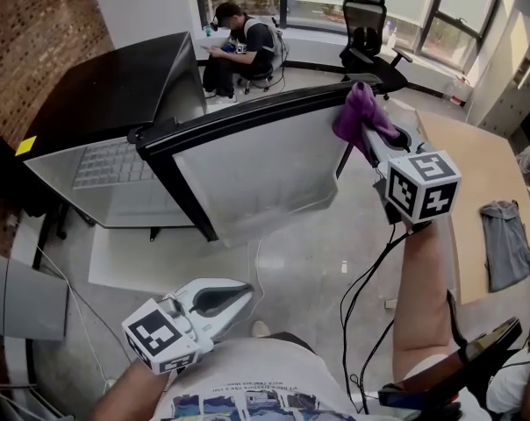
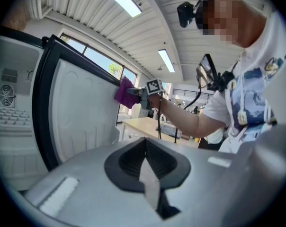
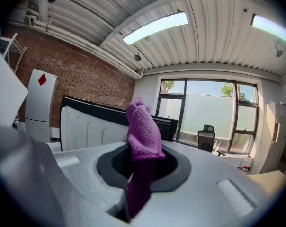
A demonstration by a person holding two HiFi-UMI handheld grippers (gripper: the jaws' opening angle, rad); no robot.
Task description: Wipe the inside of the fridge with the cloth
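A black fridge stands with its door swung open, the white inner liner facing me. My right gripper is shut on a purple cloth, which it holds at the door's top right corner. In the right gripper view the cloth sticks up between the jaws, with the door to the left behind it. My left gripper hangs low by my torso, shut, with nothing in it. The left gripper view shows the cloth against the door's top edge.
A person sits at the back beside an office chair. A wooden table at right carries a grey cloth. A black cable hangs from the right gripper. The fridge's wire shelf shows at left.
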